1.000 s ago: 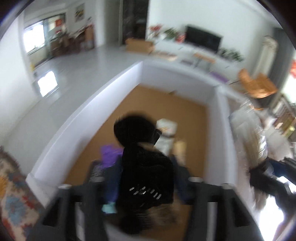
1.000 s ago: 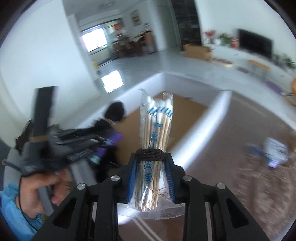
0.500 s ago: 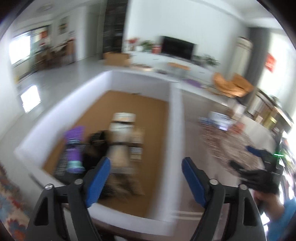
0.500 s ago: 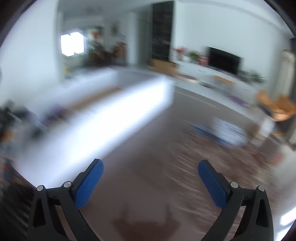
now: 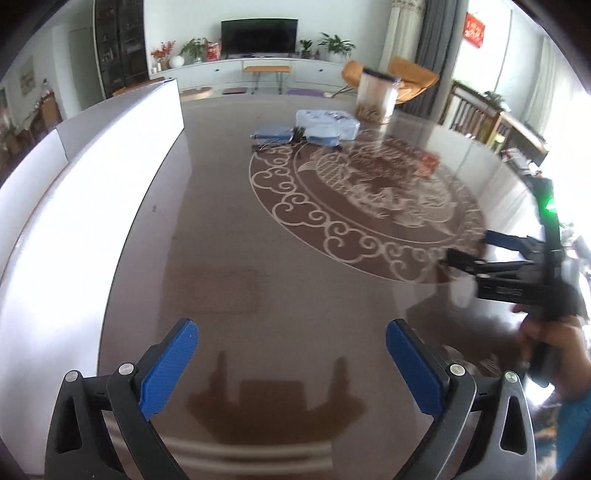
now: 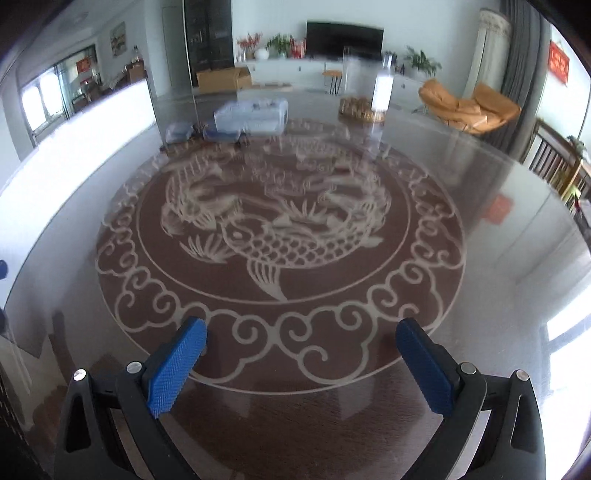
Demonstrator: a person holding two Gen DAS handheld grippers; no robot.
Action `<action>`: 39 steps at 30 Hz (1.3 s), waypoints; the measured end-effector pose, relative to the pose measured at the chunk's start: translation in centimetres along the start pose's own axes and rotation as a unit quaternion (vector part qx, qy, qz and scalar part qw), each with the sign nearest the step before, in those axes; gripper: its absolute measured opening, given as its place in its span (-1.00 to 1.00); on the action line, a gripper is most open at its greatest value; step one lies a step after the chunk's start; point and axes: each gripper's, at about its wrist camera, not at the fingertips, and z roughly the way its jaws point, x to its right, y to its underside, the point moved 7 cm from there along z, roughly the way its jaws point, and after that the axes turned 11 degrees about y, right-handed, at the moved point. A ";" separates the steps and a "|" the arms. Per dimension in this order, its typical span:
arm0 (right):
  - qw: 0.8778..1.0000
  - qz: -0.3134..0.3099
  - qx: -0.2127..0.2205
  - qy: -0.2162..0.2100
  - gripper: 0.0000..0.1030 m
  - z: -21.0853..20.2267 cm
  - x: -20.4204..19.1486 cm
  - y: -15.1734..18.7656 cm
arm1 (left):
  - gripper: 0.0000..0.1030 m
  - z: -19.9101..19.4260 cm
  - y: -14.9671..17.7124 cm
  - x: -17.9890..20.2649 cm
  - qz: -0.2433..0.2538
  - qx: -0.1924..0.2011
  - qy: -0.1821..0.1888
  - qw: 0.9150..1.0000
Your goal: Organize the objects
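- Glass covers the round brown bench (image 6: 498, 280), and under it shows a pale medallion (image 6: 280, 236) of a dragon and a fish ringed with curling clouds; the glossy top mirrors the room and the windows.
- White and tall, the wall of a big box (image 5: 92, 192) runs along the left side of the bench in the left wrist view, from near to far; its inside is hidden from here.
- At the far edge of the bench lie light blue plastic packets (image 5: 325, 123) with a flatter blue packet (image 5: 271, 133) just to their left; these are the loose things on the bench, well apart from both grippers.
- A clear jar (image 5: 376, 96) with a dark lid and pale sticks in its bottom stands to the right of the packets, also at the far edge.
- Beyond the bench are a white cabinet with a dark television (image 6: 343, 33), potted plants, an orange chair (image 6: 469, 107) and a cardboard box on the floor.
- The left gripper (image 5: 291, 363) hangs over bare bench near the box wall, its blue-padded fingers (image 5: 170, 365) spread wide and holding nothing.
- The right gripper (image 6: 301, 363) hangs over the near rim of the medallion, fingers (image 6: 177, 363) equally wide apart and empty; in the left wrist view it appears blurred at the right, gripped by a hand (image 5: 554, 347).
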 end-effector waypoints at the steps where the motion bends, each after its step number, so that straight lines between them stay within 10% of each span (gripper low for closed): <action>1: 1.000 0.003 -0.001 0.000 1.00 -0.1 0.0 0.0 | 1.00 0.7 -0.2 -0.1 0.000 0.000 -0.011 1.000; 18: 1.000 0.010 -0.003 0.004 1.00 0.6 0.5 0.0 | 1.00 4.0 -0.9 -5.2 -0.024 0.013 -0.051 0.998; 34: 0.988 0.124 -0.039 0.086 1.00 11.9 -0.4 -15.8 | 1.00 3.8 -0.8 -5.2 -0.026 0.015 -0.051 0.998; 39: 0.999 0.045 -0.008 -0.019 1.00 11.1 -6.1 -17.1 | 1.00 3.8 -0.7 -5.2 -0.026 0.015 -0.050 0.998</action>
